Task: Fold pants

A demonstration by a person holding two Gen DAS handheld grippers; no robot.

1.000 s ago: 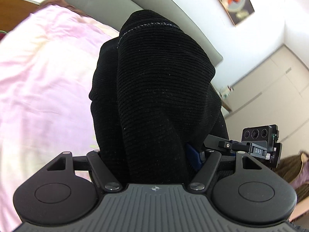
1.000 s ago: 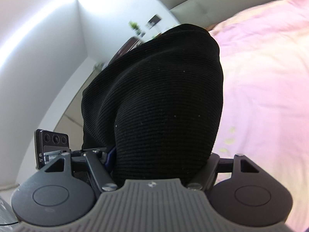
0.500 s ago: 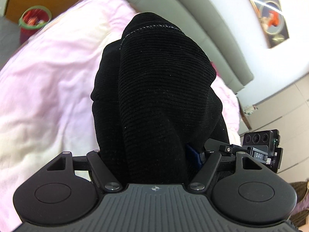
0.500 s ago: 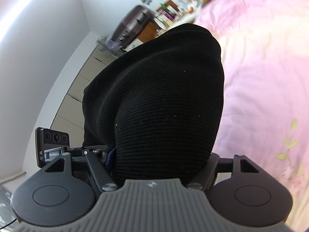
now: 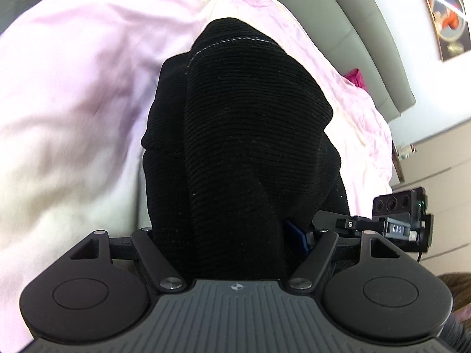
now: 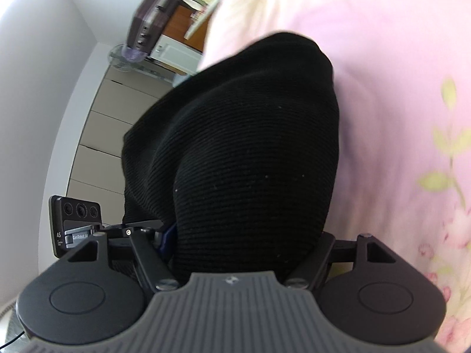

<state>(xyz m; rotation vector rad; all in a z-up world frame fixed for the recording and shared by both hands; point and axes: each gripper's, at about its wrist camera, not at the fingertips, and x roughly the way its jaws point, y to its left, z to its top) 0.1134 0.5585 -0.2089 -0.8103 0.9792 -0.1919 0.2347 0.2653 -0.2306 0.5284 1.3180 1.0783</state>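
The black ribbed pants (image 5: 241, 147) fill the middle of the left wrist view, draped over my left gripper (image 5: 235, 229), which is shut on the fabric; its fingertips are hidden under the cloth. In the right wrist view the same black pants (image 6: 244, 158) hang over my right gripper (image 6: 244, 235), also shut on the fabric with its fingers covered. Both grippers hold the pants above a pink bed cover (image 5: 73, 88).
The pink bed cover with a flower print (image 6: 412, 117) lies below. A grey headboard (image 5: 353, 38) runs along the far side. A framed picture (image 5: 444, 14) hangs on the wall. White drawers (image 6: 97, 147) and a purple suitcase (image 6: 150, 23) stand beside the bed.
Both grippers have tilted down toward the bed with the pants still held. More of the pink cover now shows in both views.
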